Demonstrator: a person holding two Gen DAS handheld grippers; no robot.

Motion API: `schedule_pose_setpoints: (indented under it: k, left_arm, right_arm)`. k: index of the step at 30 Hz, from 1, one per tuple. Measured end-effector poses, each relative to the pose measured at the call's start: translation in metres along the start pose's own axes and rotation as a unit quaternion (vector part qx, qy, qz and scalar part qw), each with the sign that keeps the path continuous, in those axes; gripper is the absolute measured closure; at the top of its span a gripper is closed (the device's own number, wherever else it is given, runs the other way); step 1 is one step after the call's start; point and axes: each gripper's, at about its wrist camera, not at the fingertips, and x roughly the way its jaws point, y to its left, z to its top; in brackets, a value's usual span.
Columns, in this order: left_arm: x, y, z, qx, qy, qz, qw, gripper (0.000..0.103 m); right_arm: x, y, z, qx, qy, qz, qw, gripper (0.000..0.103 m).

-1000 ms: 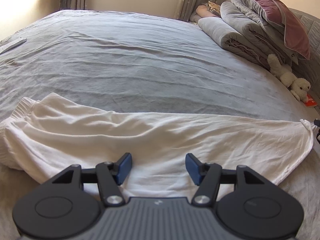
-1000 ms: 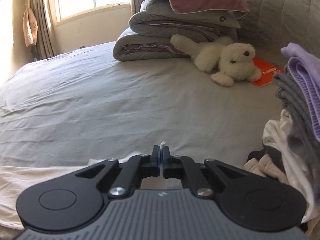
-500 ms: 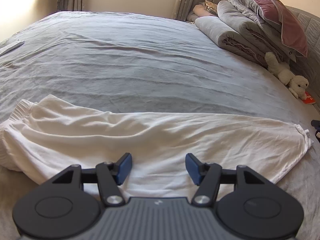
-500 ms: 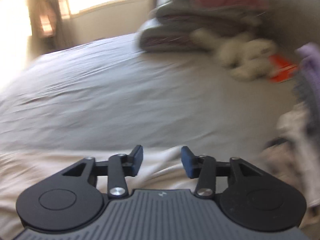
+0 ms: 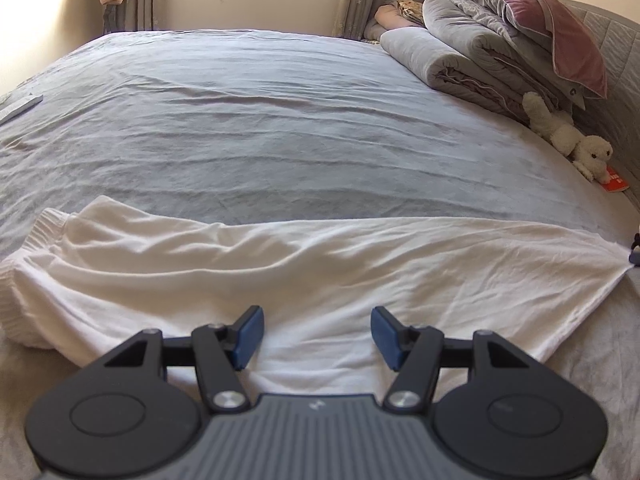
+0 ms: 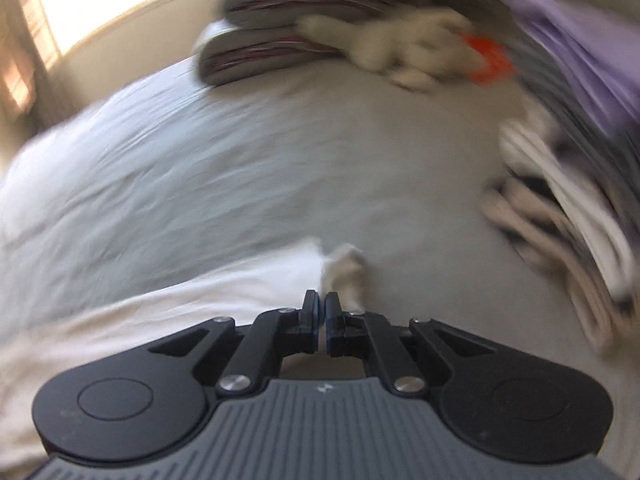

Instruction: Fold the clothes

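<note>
A white garment [image 5: 320,272] lies stretched sideways across the near part of the grey bed [image 5: 280,120], its ribbed cuff at the left. My left gripper [image 5: 317,332] hovers open over the garment's near edge, with cloth beneath its blue pads [image 5: 248,334] and nothing pinched. In the blurred right wrist view, my right gripper [image 6: 322,312] is shut on the garment's [image 6: 200,308] right corner, and a bunch of cloth sticks out past the fingertips. In the left wrist view that corner is drawn to a point at the far right.
Folded quilts with a mauve pillow [image 5: 500,48] are stacked at the head of the bed. A white plush toy [image 5: 568,140] and a red booklet [image 5: 614,184] lie beside them. A pile of clothes [image 6: 580,160] sits right of my right gripper. A flat white object [image 5: 20,108] lies far left.
My right gripper let go of the garment's corner, shifted and rolled, then shut on it again. The corner went slack and is drawn out to the right again. The left gripper stayed put.
</note>
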Motion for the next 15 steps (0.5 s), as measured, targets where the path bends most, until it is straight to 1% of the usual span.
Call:
schedule_pose_setpoints:
  k: [1,3,5,6,8,10,11,12,13,14,15]
  left_arm:
    - [-0.002,0.001,0.000,-0.002,0.001,-0.003,1.0000,0.042]
    - [-0.009,0.004,0.000,-0.009,0.001,-0.011,0.9999,0.042]
    - [-0.020,0.006,-0.002,-0.018,0.002,-0.023,0.9996,0.042]
    - [-0.025,0.007,-0.003,-0.022,0.003,-0.029,0.9993,0.042]
    - [-0.038,0.008,-0.009,-0.027,0.010,-0.043,0.9986,0.042]
    - [-0.050,0.008,-0.014,-0.032,0.018,-0.058,0.9977,0.042]
    - [-0.056,0.008,-0.019,-0.033,0.023,-0.064,0.9971,0.043]
    - [-0.061,0.007,-0.023,-0.031,0.027,-0.073,0.9965,0.043]
    - [-0.064,0.006,-0.028,-0.026,0.030,-0.082,0.9958,0.043]
    - [-0.066,0.005,-0.033,-0.018,0.034,-0.087,0.9954,0.043]
    - [-0.067,0.004,-0.037,-0.011,0.038,-0.092,0.9950,0.043]
  right_arm:
    - [0.000,-0.008,-0.001,0.015,0.006,-0.002,1.000,0.100]
    - [0.000,-0.013,-0.002,0.014,0.003,0.000,1.000,0.099]
    - [-0.005,-0.018,-0.001,0.033,-0.005,0.009,0.999,0.087]
    - [-0.007,-0.023,0.000,0.048,-0.007,0.017,0.999,0.086]
    - [-0.003,-0.026,0.001,0.065,0.006,0.041,0.997,0.086]
    - [0.004,-0.024,-0.002,0.059,0.030,0.048,0.997,0.086]
    - [0.007,-0.020,-0.005,0.045,0.039,0.046,0.997,0.086]
    - [0.010,-0.015,-0.007,0.030,0.046,0.043,0.998,0.085]
    - [0.011,-0.010,-0.008,0.012,0.042,0.039,0.998,0.084]
    - [0.012,-0.006,-0.009,0.001,0.038,0.038,0.999,0.082]
    - [0.012,-0.004,-0.009,0.000,0.036,0.044,0.998,0.069]
